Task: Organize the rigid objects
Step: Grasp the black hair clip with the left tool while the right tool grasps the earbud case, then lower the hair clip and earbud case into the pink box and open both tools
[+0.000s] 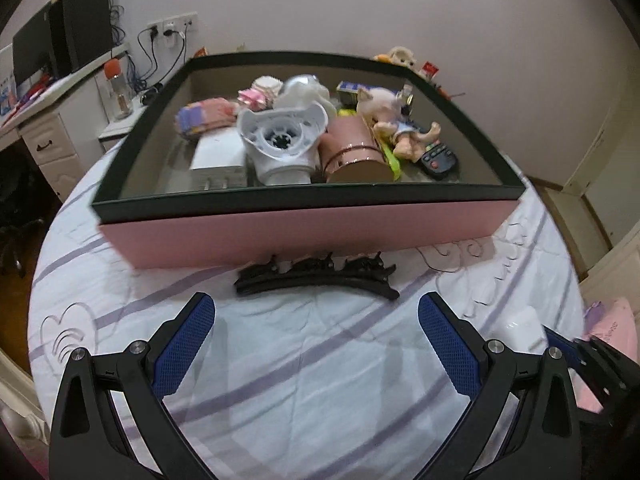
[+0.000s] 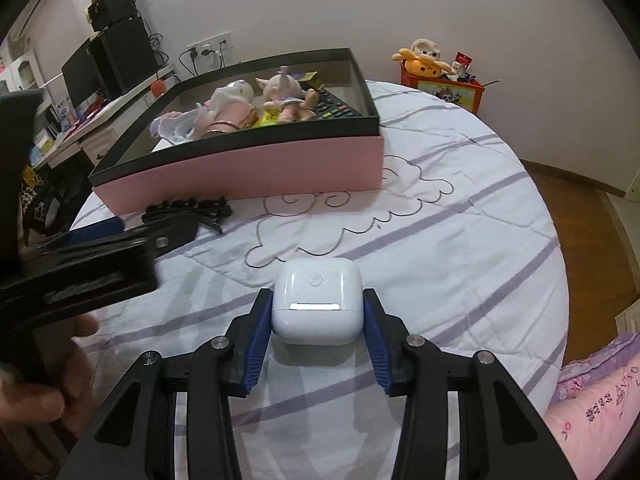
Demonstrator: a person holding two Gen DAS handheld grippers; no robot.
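Note:
A black hair clip (image 1: 316, 276) lies on the bedspread just in front of the pink box (image 1: 304, 232); it also shows in the right wrist view (image 2: 188, 210). My left gripper (image 1: 316, 320) is open and empty, just short of the clip. My right gripper (image 2: 316, 312) is shut on a white earbud case (image 2: 317, 304), its blue pads against both sides; the case also shows in the left wrist view (image 1: 520, 326). The pink box (image 2: 248, 168) holds a white holder (image 1: 280, 140), a rose-gold cylinder (image 1: 352, 152), a doll (image 1: 384, 116) and a remote (image 1: 438, 158).
A white and purple striped bedspread (image 2: 460, 240) covers the round surface. A desk with a monitor (image 1: 32, 52) stands far left. A red toy box with plush toys (image 2: 440, 80) stands at the back right. A pink pillow (image 2: 600, 400) lies at the right.

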